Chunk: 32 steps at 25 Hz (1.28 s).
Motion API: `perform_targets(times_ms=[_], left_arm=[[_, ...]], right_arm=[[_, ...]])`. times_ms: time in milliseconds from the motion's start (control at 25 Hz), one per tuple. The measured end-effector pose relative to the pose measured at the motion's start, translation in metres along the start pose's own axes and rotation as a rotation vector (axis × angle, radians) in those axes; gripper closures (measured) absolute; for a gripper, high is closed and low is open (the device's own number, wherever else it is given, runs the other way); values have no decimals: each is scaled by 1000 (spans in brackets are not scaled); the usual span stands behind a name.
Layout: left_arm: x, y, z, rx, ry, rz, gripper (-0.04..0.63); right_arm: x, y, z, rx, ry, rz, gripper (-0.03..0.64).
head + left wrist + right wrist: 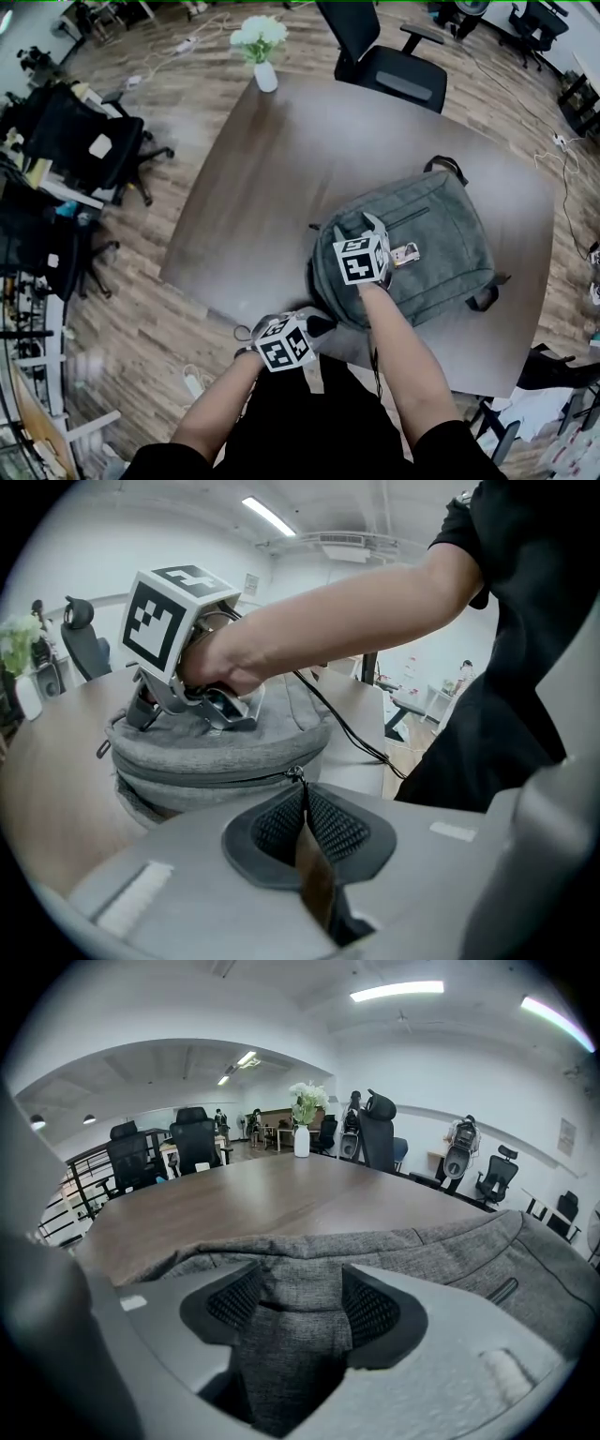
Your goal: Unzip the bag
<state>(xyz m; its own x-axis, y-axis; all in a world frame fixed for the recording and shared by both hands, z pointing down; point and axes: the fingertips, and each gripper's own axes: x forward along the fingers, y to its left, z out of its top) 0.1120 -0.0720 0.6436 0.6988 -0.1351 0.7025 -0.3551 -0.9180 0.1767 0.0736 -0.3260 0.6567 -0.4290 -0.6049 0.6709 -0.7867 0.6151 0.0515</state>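
Before me: a dark brown wooden worktop (272,178) on a wood-plank floor (159,84). At its far edge stands a white ceramic vase (265,77) of white flowers (260,34). A black swivel office chair (389,66) stands beyond that edge, right of the vase. More black office chairs (84,141) cluster at my left. A white power strip (185,44) lies on the floor.

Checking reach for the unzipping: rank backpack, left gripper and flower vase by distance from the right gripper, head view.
1. Backpack: directly under the right gripper, fabric between its jaws.
2. Left gripper: at the bag's near edge, jaws on the zipper pull.
3. Flower vase: far end of the table.
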Motion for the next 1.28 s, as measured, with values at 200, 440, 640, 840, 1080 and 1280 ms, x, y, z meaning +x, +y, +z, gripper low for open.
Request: perform_targets(times_ms=[200,440,640,840,1080,1280], left_arm=[[-2,-2,2,-66,-46,51,566],[18,-17,13,-111,-101,70,565],[34,-29,26,-125,-150,82,565],[43,-35,29,-112,-169,110,565],[59,-48,43,-103,-192,121,563],[75,-53,55,-170,-254,148,563]], right_arm=[[0,1,0,14,10,10,348],[0,-3,-1,3,4,-2,348],[0,-6,-1,-2,10,0,348],[-1,-9,-1,-8,11,-13,348],[0,-8,0,-18,14,-18,348],[1,-11,-1,-16,24,-13,350]])
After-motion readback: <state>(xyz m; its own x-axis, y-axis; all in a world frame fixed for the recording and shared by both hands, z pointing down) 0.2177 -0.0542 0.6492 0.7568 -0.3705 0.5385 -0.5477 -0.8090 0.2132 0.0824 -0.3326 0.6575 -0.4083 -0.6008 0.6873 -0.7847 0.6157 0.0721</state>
